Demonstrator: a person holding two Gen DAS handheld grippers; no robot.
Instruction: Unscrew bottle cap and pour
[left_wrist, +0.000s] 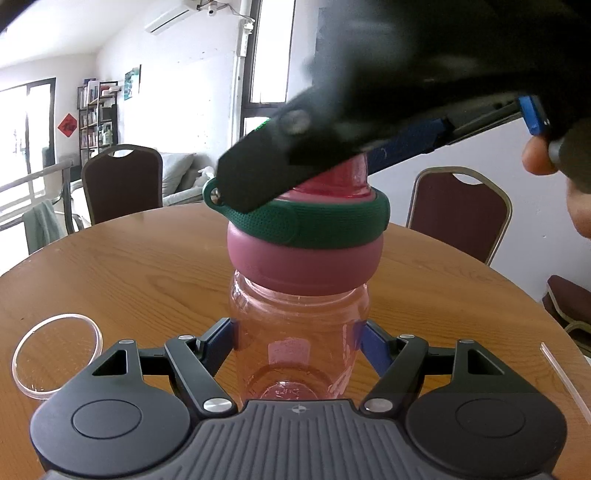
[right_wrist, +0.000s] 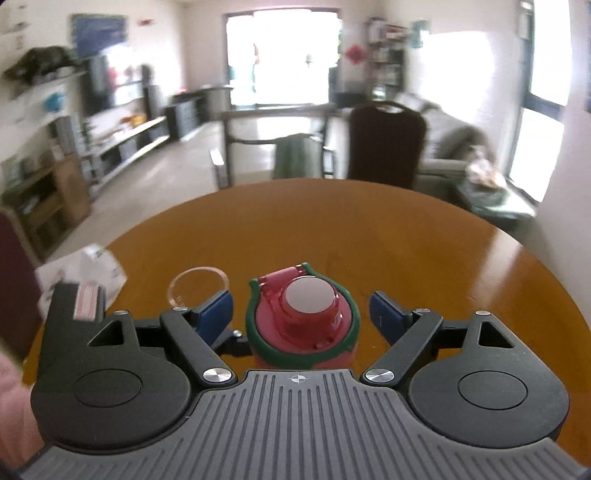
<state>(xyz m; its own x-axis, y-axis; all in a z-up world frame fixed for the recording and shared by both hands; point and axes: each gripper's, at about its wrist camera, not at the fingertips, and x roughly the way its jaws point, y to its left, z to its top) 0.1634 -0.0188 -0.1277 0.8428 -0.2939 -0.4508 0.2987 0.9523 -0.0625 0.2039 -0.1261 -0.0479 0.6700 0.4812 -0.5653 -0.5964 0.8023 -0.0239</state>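
A clear pink bottle (left_wrist: 299, 339) stands upright on the round wooden table (left_wrist: 129, 258). It has a dark pink screw cap (left_wrist: 306, 258) with a green rubber band (left_wrist: 332, 221) around it. My left gripper (left_wrist: 297, 343) is shut on the bottle's body, a blue pad pressed on each side. In the right wrist view the cap (right_wrist: 306, 306) is seen from above, with a pale round top. My right gripper (right_wrist: 301, 314) hovers over it, open, with its blue pads (right_wrist: 216, 314) apart from the cap on either side.
A clear round dish (left_wrist: 55, 354) lies on the table left of the bottle, and a thin clear stick (left_wrist: 565, 380) lies at the right. Dark chairs (left_wrist: 122, 181) (left_wrist: 458, 210) stand behind the table. A white plastic bag (right_wrist: 85, 273) sits at the table's left edge.
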